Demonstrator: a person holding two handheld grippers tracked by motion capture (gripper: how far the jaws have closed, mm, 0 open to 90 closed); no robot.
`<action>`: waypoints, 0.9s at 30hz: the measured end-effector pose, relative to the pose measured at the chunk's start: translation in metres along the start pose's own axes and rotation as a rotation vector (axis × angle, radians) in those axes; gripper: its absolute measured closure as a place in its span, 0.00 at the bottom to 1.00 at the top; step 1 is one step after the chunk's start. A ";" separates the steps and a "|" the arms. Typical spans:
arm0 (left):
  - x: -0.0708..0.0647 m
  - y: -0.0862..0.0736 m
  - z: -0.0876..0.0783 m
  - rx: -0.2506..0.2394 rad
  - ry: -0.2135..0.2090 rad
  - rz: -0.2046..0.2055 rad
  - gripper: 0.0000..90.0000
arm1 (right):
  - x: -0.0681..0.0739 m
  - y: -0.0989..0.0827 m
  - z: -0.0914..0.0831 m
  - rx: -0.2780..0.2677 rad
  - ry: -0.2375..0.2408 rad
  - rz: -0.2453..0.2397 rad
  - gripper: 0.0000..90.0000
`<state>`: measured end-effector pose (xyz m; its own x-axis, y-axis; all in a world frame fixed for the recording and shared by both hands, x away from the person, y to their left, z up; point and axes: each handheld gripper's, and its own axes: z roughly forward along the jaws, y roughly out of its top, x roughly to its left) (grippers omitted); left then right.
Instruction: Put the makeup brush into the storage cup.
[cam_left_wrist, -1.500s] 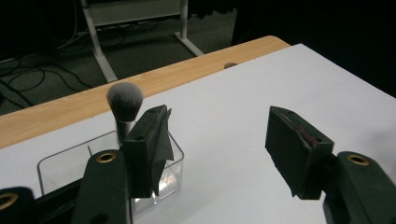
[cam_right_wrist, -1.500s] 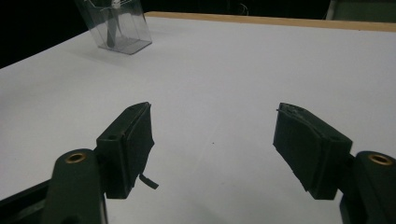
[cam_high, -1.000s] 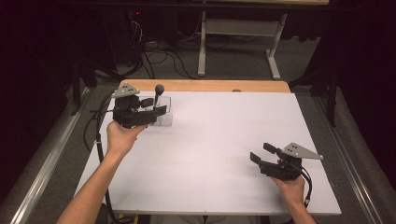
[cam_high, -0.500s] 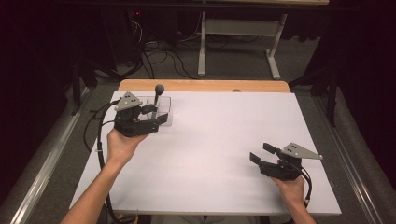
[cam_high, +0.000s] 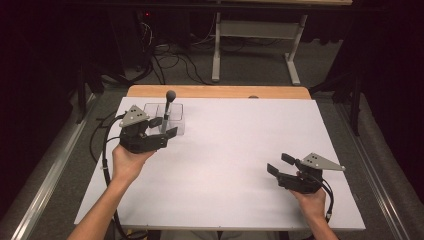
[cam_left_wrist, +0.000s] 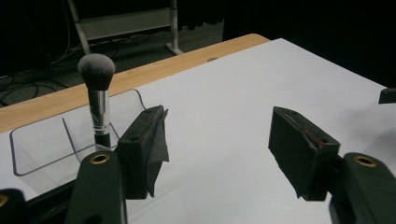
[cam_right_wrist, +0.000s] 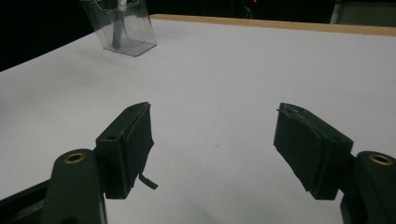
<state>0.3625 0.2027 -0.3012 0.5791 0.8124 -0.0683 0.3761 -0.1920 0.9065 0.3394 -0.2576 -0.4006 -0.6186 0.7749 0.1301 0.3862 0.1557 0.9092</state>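
Both grippers spread wide, nothing pinched.
I hold my left gripper just beside the clear holder where the makeup brush stands upright; one careless nudge could tip holder and brush. My right gripper waits well apart, empty.

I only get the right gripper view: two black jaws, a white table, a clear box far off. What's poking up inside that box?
Observer: A makeup brush, upright in the clear box, fluffy grey bristles on top.
Operator: Is anything holding it?
Observer: No. The left tool sits beside the box, jaws open, nothing between them.
Operator: Where is my tool, then?
Observer: The right tool is open too, near the table's near right corner, well apart from the box.
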 end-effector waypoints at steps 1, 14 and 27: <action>0.000 -0.002 -0.001 -0.002 0.000 -0.003 0.41 | 0.000 0.000 0.000 0.000 0.000 0.000 0.33; 0.002 -0.011 -0.005 -0.002 0.012 -0.013 0.41 | 0.000 0.000 0.000 0.003 0.002 0.002 0.33; 0.003 -0.022 -0.006 0.008 0.012 -0.021 0.41 | 0.000 0.000 0.001 0.005 0.004 0.005 0.33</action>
<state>0.3517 0.2121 -0.3186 0.5622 0.8229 -0.0821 0.3937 -0.1790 0.9017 0.3397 -0.2572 -0.4011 -0.6196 0.7730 0.1360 0.3923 0.1550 0.9067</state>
